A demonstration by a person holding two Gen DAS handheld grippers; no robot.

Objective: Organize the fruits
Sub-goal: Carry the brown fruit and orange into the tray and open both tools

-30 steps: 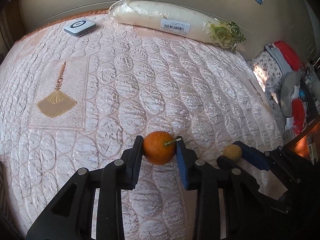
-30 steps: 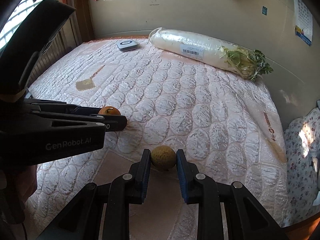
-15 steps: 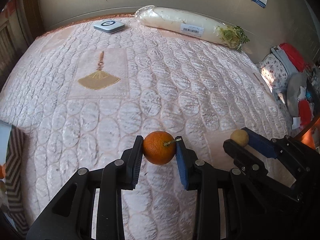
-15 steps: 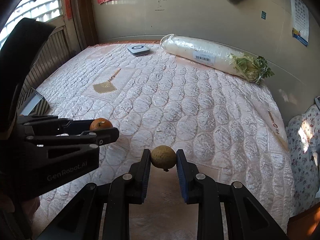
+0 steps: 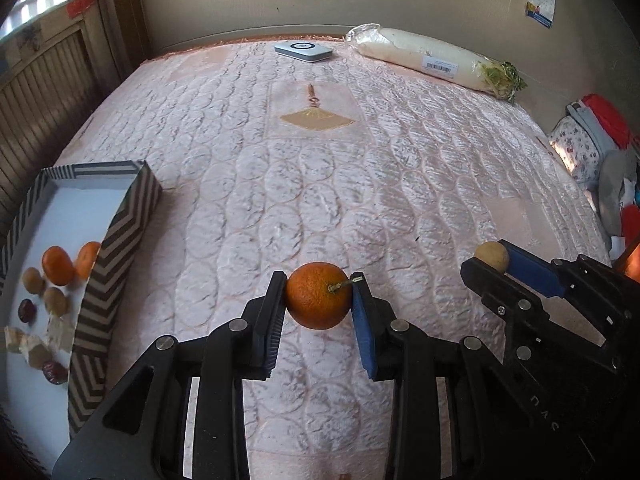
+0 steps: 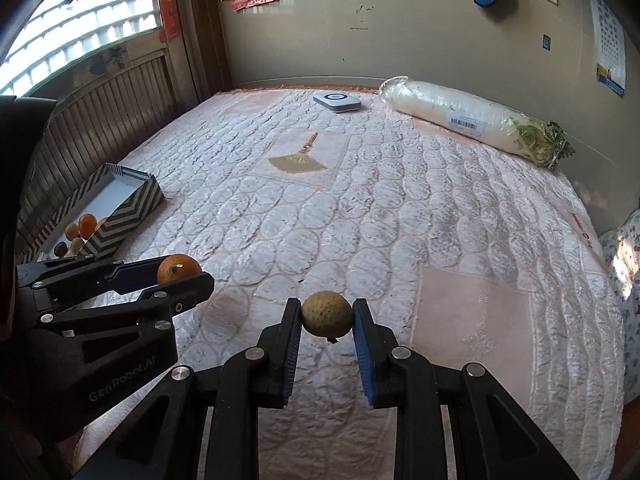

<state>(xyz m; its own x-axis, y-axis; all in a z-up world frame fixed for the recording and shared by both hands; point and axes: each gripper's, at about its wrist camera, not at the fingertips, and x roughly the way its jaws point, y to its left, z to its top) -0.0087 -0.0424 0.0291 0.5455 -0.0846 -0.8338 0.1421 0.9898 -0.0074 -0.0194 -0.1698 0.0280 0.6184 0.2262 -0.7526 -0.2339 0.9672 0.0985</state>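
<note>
My left gripper [image 5: 319, 295] is shut on a stemmed orange [image 5: 317, 295], held above the pink quilted bed. My right gripper [image 6: 327, 314] is shut on a small tan round fruit [image 6: 327, 314]; it also shows at the right of the left wrist view, with the tan fruit [image 5: 491, 256] between its fingers. The left gripper and its orange [image 6: 178, 268] appear at the left of the right wrist view. A box with zigzag-striped walls [image 5: 120, 236] lies at the bed's left edge, to the left of both grippers. It holds oranges [image 5: 58, 265], small tan fruits and dark red ones.
A long wrapped white radish [image 5: 432, 58] lies along the far wall. A flat white device [image 5: 303, 50] sits beside it. Slatted wooden panelling [image 6: 100, 112] runs under the window on the left. Clothes and bags [image 5: 600, 148] are piled off the bed's right side.
Both grippers have swung left across the bed with their fruits still held. The striped box, unseen a second ago, has come into view at the left.
</note>
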